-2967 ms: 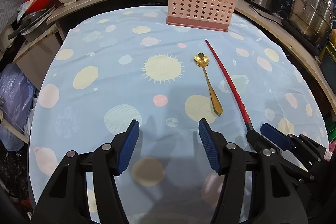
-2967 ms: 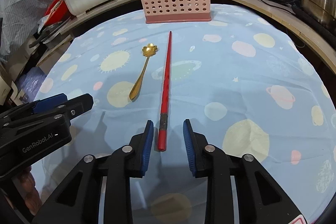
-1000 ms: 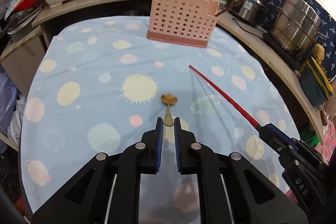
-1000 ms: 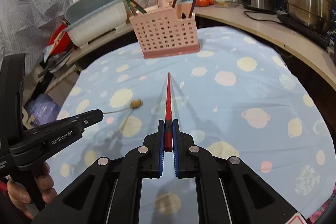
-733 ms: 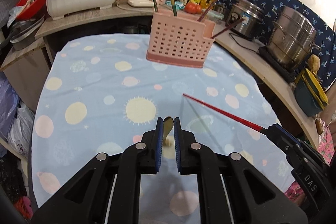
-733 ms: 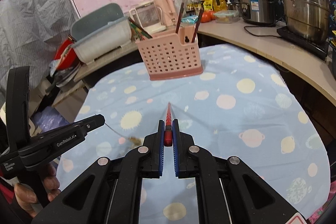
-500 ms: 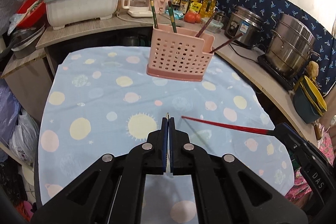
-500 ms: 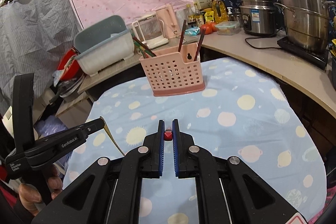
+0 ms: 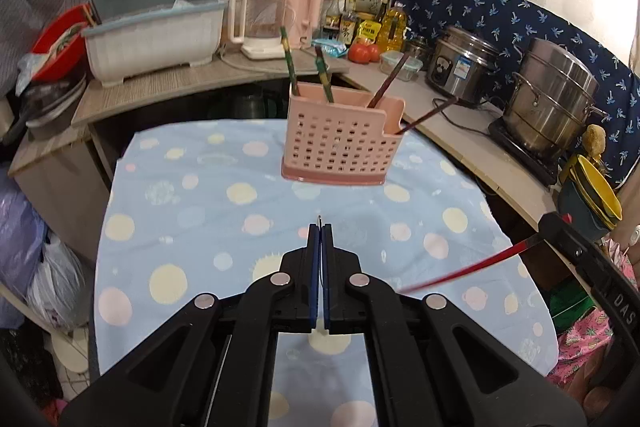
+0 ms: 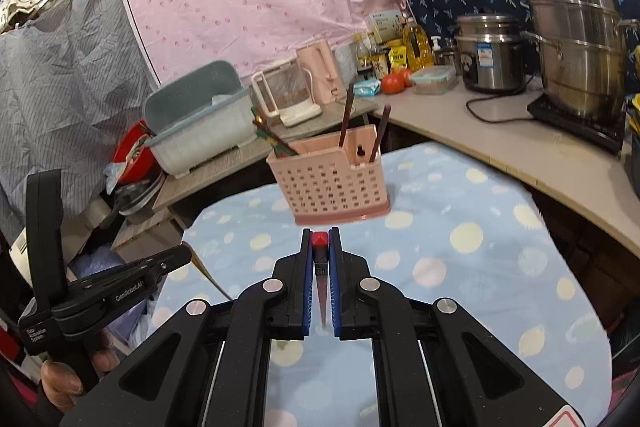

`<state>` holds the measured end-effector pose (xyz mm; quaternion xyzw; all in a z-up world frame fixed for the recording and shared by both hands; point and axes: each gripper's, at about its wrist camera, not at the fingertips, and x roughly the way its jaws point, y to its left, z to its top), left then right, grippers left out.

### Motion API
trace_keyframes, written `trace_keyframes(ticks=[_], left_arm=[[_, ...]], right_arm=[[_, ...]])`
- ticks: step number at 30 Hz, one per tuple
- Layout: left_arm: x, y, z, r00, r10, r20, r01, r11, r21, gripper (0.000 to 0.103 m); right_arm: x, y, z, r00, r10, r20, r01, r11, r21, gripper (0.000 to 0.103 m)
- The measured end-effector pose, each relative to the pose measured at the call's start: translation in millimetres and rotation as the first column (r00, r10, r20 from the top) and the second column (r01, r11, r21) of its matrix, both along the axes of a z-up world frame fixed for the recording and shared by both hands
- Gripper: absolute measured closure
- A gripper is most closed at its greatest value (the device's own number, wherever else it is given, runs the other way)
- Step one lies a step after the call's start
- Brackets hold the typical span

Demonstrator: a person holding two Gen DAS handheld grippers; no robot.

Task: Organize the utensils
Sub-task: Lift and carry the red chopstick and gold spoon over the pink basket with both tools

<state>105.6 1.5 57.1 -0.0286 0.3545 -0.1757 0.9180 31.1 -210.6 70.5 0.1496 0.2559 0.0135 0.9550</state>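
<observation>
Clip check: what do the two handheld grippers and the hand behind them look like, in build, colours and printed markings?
Both are black plastic clamp-style frames with silver rivets and blue finger pads. The left gripper carries white "GenRobot.AI" lettering; the right gripper shows white "DAS". A bare hand grips the left one's handle; no sleeve or cables visible.

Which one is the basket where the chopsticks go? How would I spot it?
Find the blue tablecloth with pale dots. At its far end, near the counter, stands a pink basket full of small holes, with sticks poking out the top. The tub behind it is grey-white and sits up on the counter.
</observation>
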Motion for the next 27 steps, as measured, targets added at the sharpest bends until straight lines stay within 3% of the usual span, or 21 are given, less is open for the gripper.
trace_keyframes(ticks=[9, 17, 22, 27], left_arm=[[43.0, -2.6, 57.8, 0.995, 0.005, 0.101, -0.005, 1.0, -0.006, 0.102], [102.2, -5.8, 109.8, 0.98, 0.051, 0.195, -0.052, 0.999, 0.001, 0.102], [140.7, -11.9, 123.1, 0.973, 0.068, 0.219, -0.075, 0.997, 0.02, 0.102], [178.2, -14.6, 118.0, 0.975, 0.081, 0.209, -0.091, 0.995, 0.038, 0.102]], right_arm=[[44.7, -21.2, 50.5, 0.996, -0.007, 0.087, 0.004, 0.999, 0.034, 0.096], [97.0, -34.6, 104.3, 0.979, -0.056, 0.198, 0.056, 0.998, 0.004, 0.096], [136.4, -42.6, 127.9, 0.964, -0.096, 0.246, 0.104, 0.994, -0.021, 0.096], [176.6, -56.4, 133.7, 0.954, -0.145, 0.262, 0.16, 0.986, -0.037, 0.096]])
